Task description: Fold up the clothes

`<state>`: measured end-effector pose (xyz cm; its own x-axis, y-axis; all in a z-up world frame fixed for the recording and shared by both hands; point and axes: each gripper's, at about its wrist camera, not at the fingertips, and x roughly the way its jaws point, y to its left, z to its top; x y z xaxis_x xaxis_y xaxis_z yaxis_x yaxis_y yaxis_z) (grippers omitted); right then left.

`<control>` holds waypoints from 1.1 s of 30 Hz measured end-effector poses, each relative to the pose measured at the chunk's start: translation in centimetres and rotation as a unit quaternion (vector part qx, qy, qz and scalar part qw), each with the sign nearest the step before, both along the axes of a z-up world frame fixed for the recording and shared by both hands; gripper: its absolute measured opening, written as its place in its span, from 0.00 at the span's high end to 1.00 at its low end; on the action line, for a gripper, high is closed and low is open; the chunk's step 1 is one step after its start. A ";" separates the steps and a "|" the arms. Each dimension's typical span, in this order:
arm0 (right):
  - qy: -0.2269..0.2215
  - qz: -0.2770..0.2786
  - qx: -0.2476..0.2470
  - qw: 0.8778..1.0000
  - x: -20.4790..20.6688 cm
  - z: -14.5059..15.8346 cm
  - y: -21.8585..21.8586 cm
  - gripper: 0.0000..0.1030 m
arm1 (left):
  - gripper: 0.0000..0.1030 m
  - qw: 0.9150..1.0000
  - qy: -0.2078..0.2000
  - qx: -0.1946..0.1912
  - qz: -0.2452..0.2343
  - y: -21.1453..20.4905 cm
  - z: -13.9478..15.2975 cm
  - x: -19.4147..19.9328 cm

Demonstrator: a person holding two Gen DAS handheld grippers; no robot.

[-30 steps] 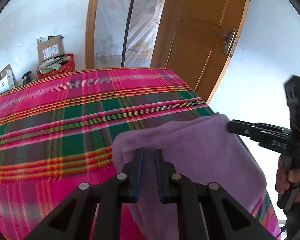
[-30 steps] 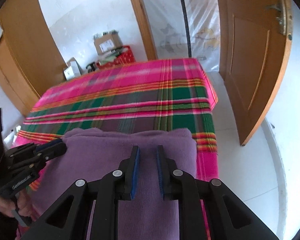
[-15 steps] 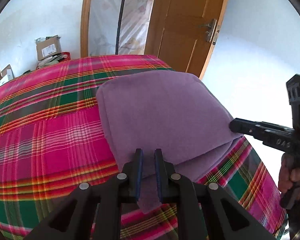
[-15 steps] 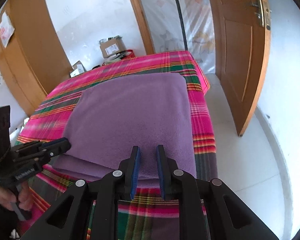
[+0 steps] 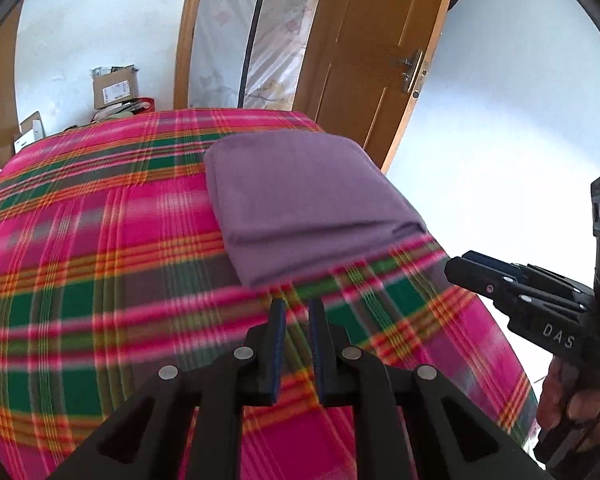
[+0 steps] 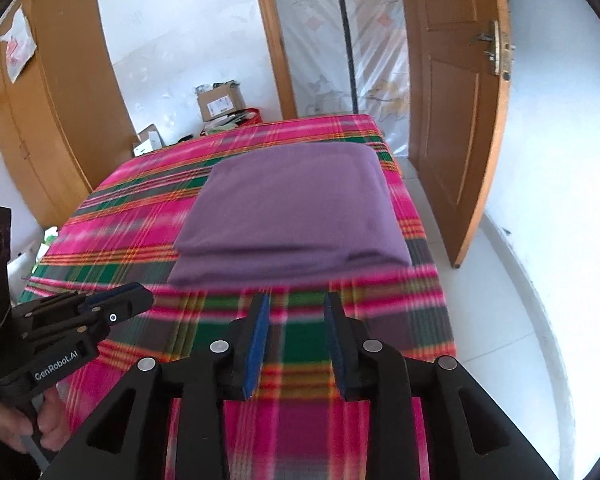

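Purple garment [image 6: 292,208] now lies folded, layers stacked, on the plaid bedspread [image 6: 140,216] toward its twelve o'clock end, right of centre. A second ago both grippers carried its edge; both have since let go and drawn back toward six o'clock. Left gripper [image 5: 297,320]: jaws narrowly apart, nothing between them. Right gripper [image 6: 296,312]: jaws opening, empty. Judgement: this fold appears complete; the garment rests unaided.

Near half of plaid bedspread [image 6: 112,248] bare, free to pass. Folded purple cloth [image 6: 296,204] fills far right part. Open door [image 6: 456,120] stands close beside right edge. Boxes [image 6: 220,100] past far end, against wall.
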<state>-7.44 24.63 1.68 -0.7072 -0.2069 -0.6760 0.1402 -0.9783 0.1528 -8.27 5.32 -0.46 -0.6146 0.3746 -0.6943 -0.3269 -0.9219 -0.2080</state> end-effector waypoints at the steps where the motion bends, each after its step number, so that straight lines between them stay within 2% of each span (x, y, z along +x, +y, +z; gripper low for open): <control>1: 0.000 -0.004 0.001 1.000 0.6 -0.1 -0.2 0.70 | 0.88 1.000 -0.001 -0.002 0.000 0.0 -0.1 0.6; 13: -0.004 -0.025 -0.003 1.000 6.2 -1.2 -0.5 0.58 | 0.88 1.000 0.000 -0.012 -0.012 1.3 0.1 5.3; 26: 0.006 -0.032 -0.005 0.999 11.0 -2.1 -1.3 0.58 | 0.88 0.999 0.010 -0.040 -0.015 2.2 -0.1 8.3; 33: 0.008 -0.036 -0.006 0.999 11.8 -2.0 -0.3 0.58 | 0.88 0.998 0.016 -0.053 -0.023 3.3 0.1 8.9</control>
